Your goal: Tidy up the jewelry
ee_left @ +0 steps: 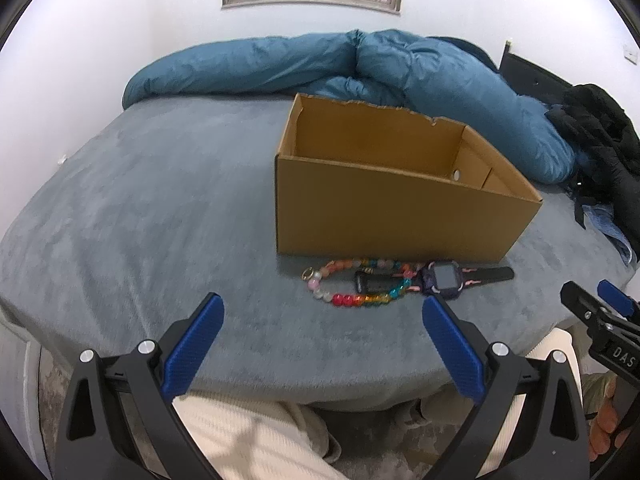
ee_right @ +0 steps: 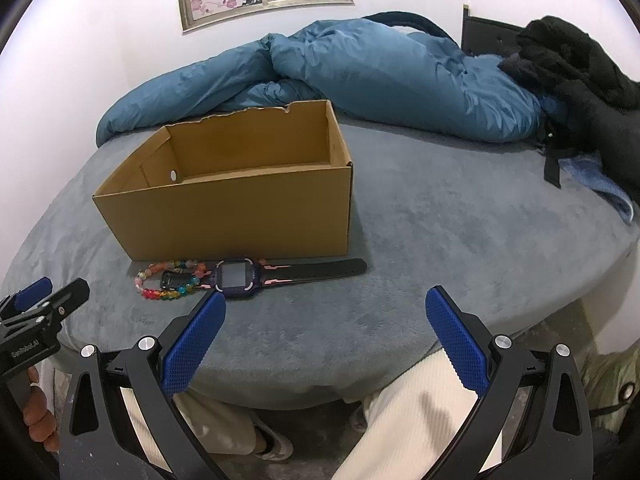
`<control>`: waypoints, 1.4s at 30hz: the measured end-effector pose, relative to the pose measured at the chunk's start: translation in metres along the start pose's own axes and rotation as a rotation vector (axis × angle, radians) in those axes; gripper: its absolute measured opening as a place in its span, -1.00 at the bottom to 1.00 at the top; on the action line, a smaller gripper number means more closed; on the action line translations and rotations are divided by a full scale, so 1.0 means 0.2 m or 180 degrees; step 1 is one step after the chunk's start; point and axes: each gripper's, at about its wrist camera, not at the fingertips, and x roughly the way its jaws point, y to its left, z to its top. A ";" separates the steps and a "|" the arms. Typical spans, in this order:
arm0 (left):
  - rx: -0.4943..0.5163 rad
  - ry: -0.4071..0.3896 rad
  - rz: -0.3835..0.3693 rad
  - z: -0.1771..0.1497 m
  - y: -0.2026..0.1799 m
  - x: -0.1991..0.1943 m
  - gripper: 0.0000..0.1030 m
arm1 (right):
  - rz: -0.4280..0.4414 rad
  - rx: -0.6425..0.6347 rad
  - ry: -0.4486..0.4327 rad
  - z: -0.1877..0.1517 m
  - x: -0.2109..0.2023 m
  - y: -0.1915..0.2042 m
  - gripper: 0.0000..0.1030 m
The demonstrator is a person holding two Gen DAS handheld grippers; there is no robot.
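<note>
An open cardboard box (ee_left: 400,216) (ee_right: 240,216) stands on the grey bed. Just in front of it lie a multicoloured bead bracelet (ee_left: 352,299) (ee_right: 168,294) and a purple smartwatch (ee_left: 446,278) (ee_right: 236,276) with a black strap, which overlaps the bracelet. My left gripper (ee_left: 322,306) hovers open near the bed's front edge, short of the bracelet, holding nothing. My right gripper (ee_right: 326,300) is open too, with its left fingertip just in front of the watch. Each gripper shows at the edge of the other's view.
A rumpled blue duvet (ee_left: 360,68) (ee_right: 360,68) lies along the back of the bed (ee_left: 140,220). Black clothing (ee_left: 600,140) (ee_right: 580,68) is piled at the right. A person's light trousers (ee_right: 400,412) and hands show below the bed edge.
</note>
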 end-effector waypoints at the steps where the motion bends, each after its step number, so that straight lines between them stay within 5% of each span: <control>1: 0.0023 -0.0003 -0.0039 0.00 -0.01 0.00 0.89 | 0.0003 0.0010 0.0003 0.00 0.01 0.00 0.87; 13: -0.0268 -0.0034 -0.0967 0.05 0.02 0.01 0.89 | 0.0101 -0.0029 0.0008 0.01 0.05 0.02 0.86; 19: -0.0004 -0.0148 -0.0496 0.05 0.02 0.04 0.89 | 0.0434 -0.0099 -0.0050 0.02 0.06 0.08 0.71; 24: 0.0358 -0.0127 -0.0174 0.02 0.02 0.14 0.88 | 0.0871 -0.0190 0.0033 0.04 0.13 0.20 0.37; 36: 0.0651 0.0070 -0.0322 0.00 0.03 0.35 -0.01 | 0.1298 -0.0372 0.0440 0.09 0.40 0.45 -0.48; 42: 0.0646 0.0269 -0.0394 -0.01 0.03 0.47 -0.42 | 0.1293 -0.0539 0.0628 0.10 0.50 0.51 -0.62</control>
